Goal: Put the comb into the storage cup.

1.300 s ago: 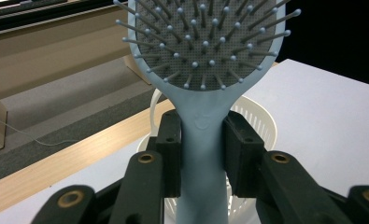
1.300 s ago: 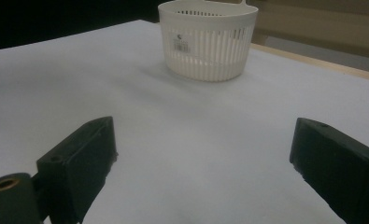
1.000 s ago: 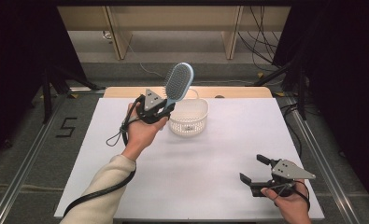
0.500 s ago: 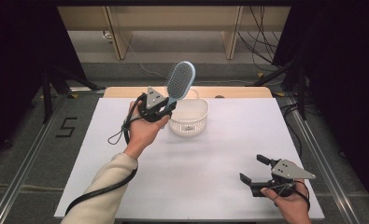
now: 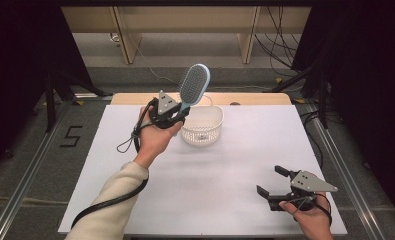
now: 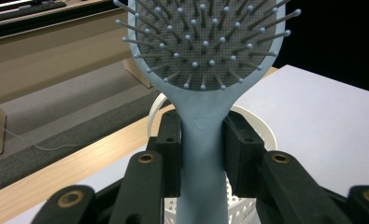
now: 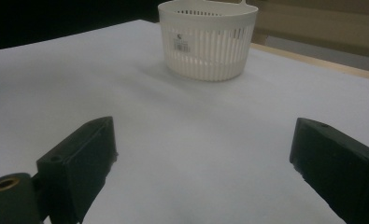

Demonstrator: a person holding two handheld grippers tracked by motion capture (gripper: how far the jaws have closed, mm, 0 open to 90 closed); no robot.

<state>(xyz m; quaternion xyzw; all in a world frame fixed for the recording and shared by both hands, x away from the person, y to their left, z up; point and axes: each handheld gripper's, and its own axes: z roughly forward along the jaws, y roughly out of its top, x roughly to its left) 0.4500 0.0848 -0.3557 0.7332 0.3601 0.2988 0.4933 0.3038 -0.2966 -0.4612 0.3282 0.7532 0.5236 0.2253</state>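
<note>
A light blue hairbrush [image 5: 194, 84] with a grey bristle pad [image 6: 205, 37] stands tilted up above the far middle of the table. My left gripper [image 5: 177, 117] is shut on its handle [image 6: 202, 163], just left of a white slotted basket [image 5: 203, 126]. In the left gripper view the basket's rim [image 6: 257, 128] lies right behind the jaws. My right gripper [image 5: 273, 180] rests near the front right of the table, open, with nothing between its fingers [image 7: 79, 158]. The basket [image 7: 207, 39] sits well ahead of it in the right gripper view.
The white table top [image 5: 225, 180] has a bare wooden strip [image 5: 255, 98] along its far edge. Beyond it are a grey floor, wooden furniture legs [image 5: 127, 40] and cables. A black cable [image 5: 105, 202] trails from the left gripper along the sleeve.
The left gripper with the hairbrush has drifted slightly right and up toward the basket. The right gripper has stayed where it was.
</note>
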